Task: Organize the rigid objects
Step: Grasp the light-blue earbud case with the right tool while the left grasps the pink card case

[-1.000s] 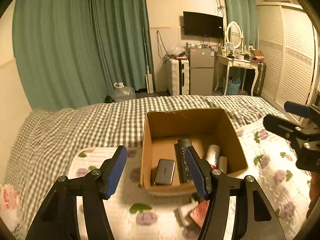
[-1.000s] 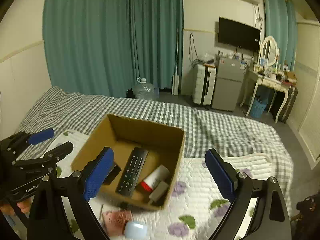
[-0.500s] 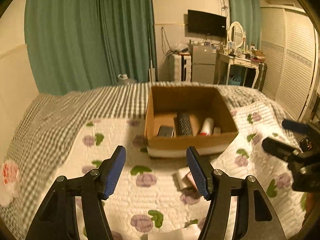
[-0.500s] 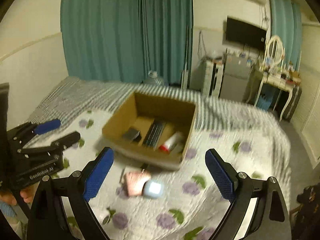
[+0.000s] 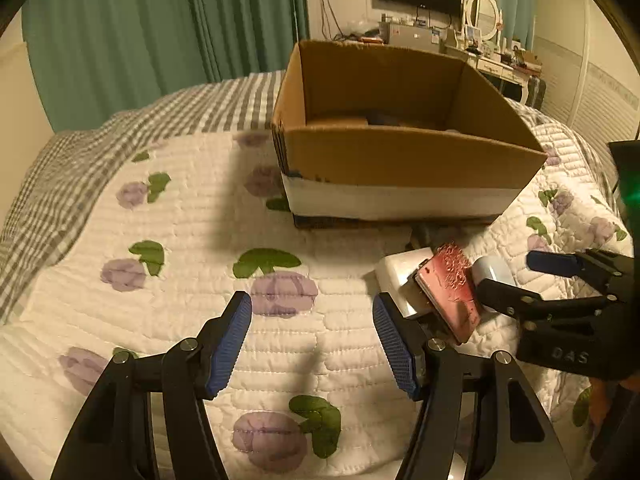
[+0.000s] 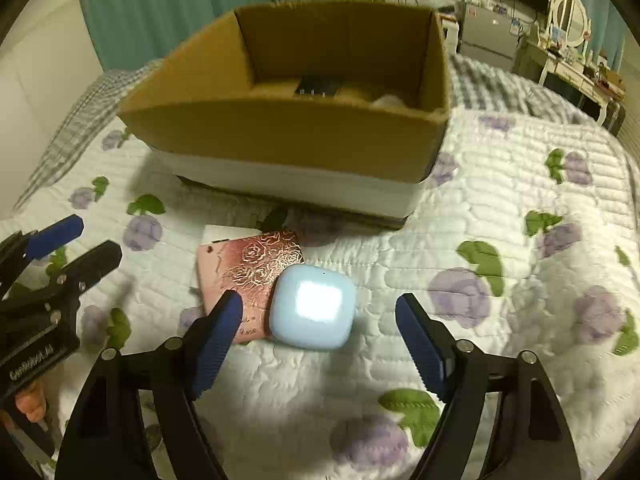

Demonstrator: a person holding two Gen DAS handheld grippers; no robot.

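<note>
Blue case (image 6: 312, 307) lies on the bed beside a pink box (image 6: 248, 276), before the cardboard box (image 6: 304, 120); the wide-open right gripper (image 6: 320, 336) should straddle it squarely, while the left gripper (image 5: 312, 344) hangs open.

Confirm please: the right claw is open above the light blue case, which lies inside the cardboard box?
Not inside. The right wrist view shows the light blue case lying on the quilt in front of the cardboard box, against the pink booklet. The right claw is open above it.

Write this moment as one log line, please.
right gripper: open, around light-blue case | left gripper: open, empty | pink case: on quilt | box: behind
</note>
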